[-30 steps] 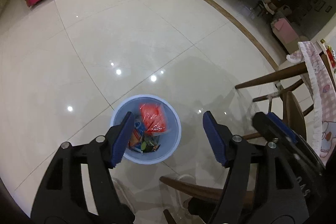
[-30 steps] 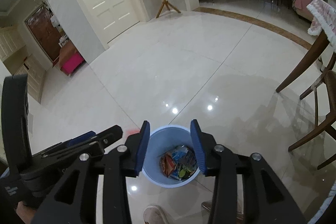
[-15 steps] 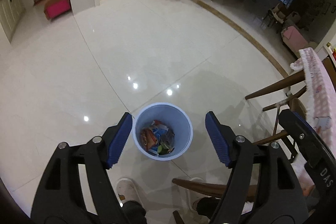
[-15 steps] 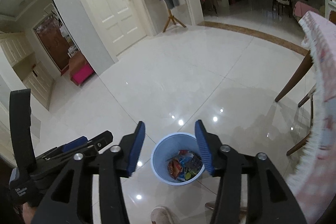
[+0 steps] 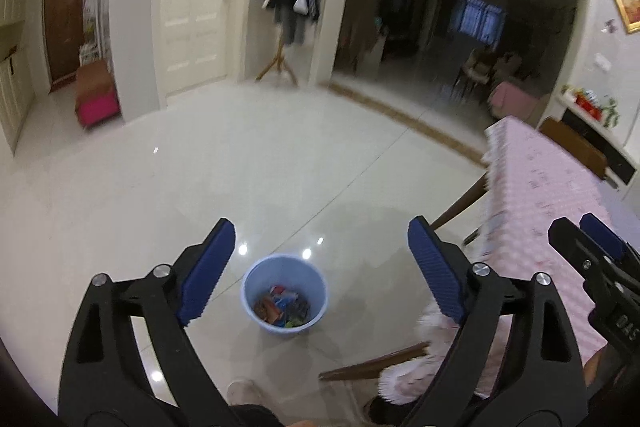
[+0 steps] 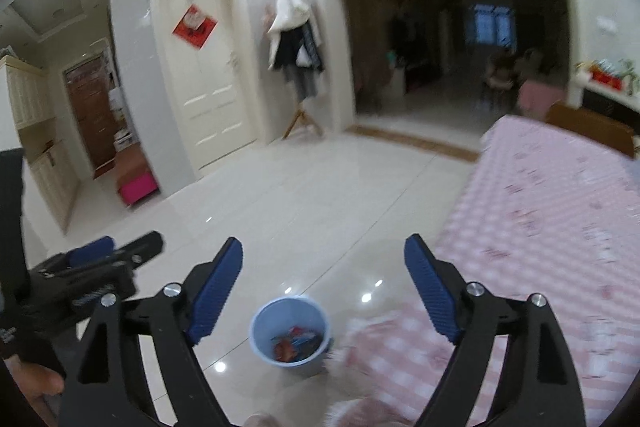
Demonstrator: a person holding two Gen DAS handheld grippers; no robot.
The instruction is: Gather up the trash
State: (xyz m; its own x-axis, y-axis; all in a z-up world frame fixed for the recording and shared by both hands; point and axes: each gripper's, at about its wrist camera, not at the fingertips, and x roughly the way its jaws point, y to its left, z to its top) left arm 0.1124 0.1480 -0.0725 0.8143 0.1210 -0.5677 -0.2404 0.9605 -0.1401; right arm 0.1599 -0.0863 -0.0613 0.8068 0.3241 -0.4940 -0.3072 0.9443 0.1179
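On the floor left of the bench point(image 6: 560, 211), the bin point(image 5: 284, 297) holds wrappers; both claws, left point(image 5: 320, 267) and right point(image 6: 322, 289), spread and empty, should next sweep the bench slowly for remaining trash.

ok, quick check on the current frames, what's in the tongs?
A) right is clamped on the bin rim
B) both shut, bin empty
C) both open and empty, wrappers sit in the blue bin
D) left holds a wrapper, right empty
C: the left tongs and right tongs both stand wide open with nothing between the pads, and the blue bin on the floor below holds colourful wrappers.
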